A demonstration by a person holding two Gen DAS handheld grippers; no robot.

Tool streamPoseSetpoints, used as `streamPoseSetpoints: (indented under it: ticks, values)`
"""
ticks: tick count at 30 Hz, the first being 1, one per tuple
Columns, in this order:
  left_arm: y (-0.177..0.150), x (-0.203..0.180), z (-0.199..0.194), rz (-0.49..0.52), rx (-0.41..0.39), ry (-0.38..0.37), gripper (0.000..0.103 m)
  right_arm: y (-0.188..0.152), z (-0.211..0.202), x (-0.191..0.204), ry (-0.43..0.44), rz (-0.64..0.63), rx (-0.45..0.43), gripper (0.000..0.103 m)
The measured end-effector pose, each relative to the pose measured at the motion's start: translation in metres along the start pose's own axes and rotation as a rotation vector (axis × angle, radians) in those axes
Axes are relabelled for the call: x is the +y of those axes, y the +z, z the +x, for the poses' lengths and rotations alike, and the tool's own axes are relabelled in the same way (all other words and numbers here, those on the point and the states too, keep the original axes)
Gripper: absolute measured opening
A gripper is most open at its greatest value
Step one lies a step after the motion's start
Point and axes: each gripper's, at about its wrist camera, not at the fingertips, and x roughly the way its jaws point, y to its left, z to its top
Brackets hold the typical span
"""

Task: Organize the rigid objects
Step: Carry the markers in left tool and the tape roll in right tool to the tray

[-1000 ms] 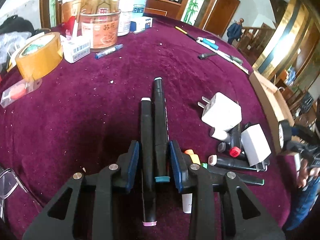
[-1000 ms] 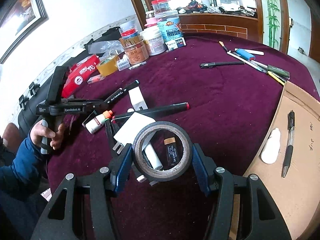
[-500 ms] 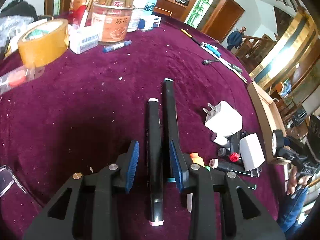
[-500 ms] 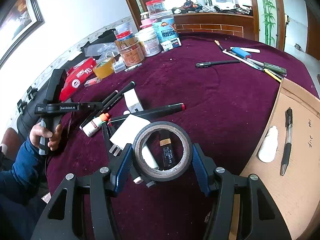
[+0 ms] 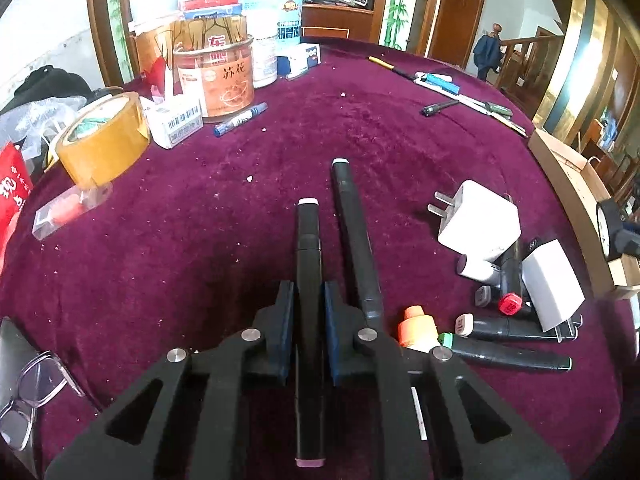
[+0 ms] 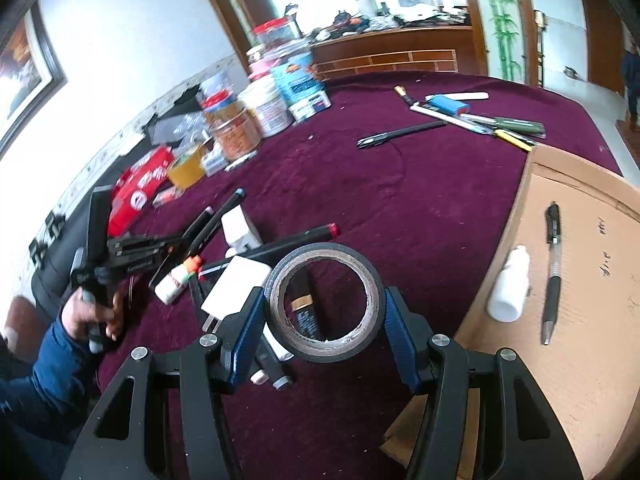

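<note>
Left gripper (image 5: 306,304), tilted down over the maroon velvet tablecloth (image 5: 200,240), pinches a black pink-tipped marker (image 5: 308,264); right gripper (image 6: 324,316), near the cardboard box (image 6: 580,280) at the table's edge, clamps a black tape roll (image 6: 325,300).

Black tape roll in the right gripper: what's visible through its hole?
Through the black tape roll: a dark marker with a tan band, lying on the maroon cloth. The roll's rim covers the marker's ends.
</note>
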Motion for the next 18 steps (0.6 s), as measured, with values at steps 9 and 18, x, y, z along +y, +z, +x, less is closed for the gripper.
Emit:
streamPoseSetpoints:
  ticks: [9, 18]
  values:
    - [0.017, -0.004, -0.03, -0.065, -0.063, -0.126, 0.012, 0.008, -0.019, -0.029, -0.013, 0.128, -0.066, 0.053]
    - [0.043, -0.075, -0.057, 0.03, -0.109, -0.307, 0.012, 0.011, -0.045, -0.072, -0.09, 0.267, -0.142, 0.053]
